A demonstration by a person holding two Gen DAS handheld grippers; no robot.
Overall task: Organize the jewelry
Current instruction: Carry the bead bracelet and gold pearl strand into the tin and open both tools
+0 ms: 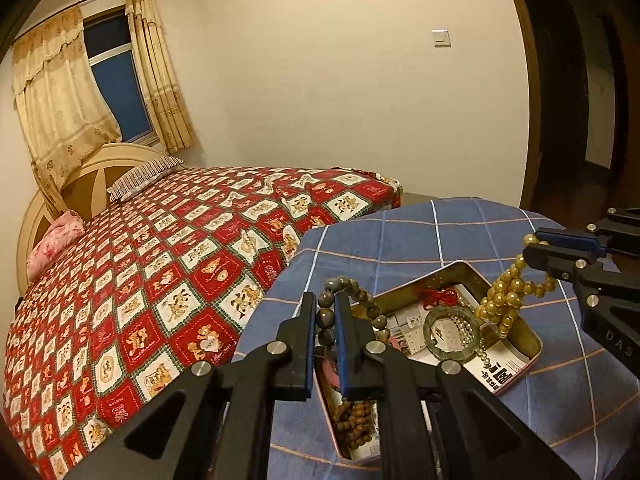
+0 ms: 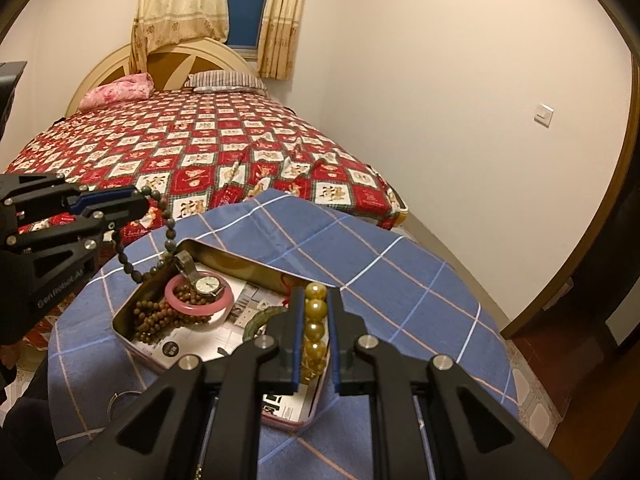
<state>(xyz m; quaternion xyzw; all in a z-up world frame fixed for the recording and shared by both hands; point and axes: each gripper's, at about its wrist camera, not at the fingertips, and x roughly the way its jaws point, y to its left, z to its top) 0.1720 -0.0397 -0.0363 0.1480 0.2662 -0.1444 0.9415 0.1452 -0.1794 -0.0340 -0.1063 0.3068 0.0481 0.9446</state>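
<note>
both strands hang straight down over the tin box (image 1: 532, 344), so the coming move turns on that vertical line: whichever way each bracelet goes, it must clear or meet the box rim directly beneath it. the left tongs (image 1: 325, 312) are pinching the dark bead bracelet (image 1: 326, 314), a loop of grey-brown beads, above the box's near-left end. the right tongs (image 2: 315, 320) are pinching the golden bead bracelet (image 2: 315, 322), glossy amber spheres, above the box's right end. inside the box lie a pink bangle (image 2: 199, 298), a watch (image 2: 206, 284), a green bangle (image 1: 452, 334) and brown beads (image 2: 160, 318). the box sits on the blue checked tabletop (image 2: 400, 280).
</note>
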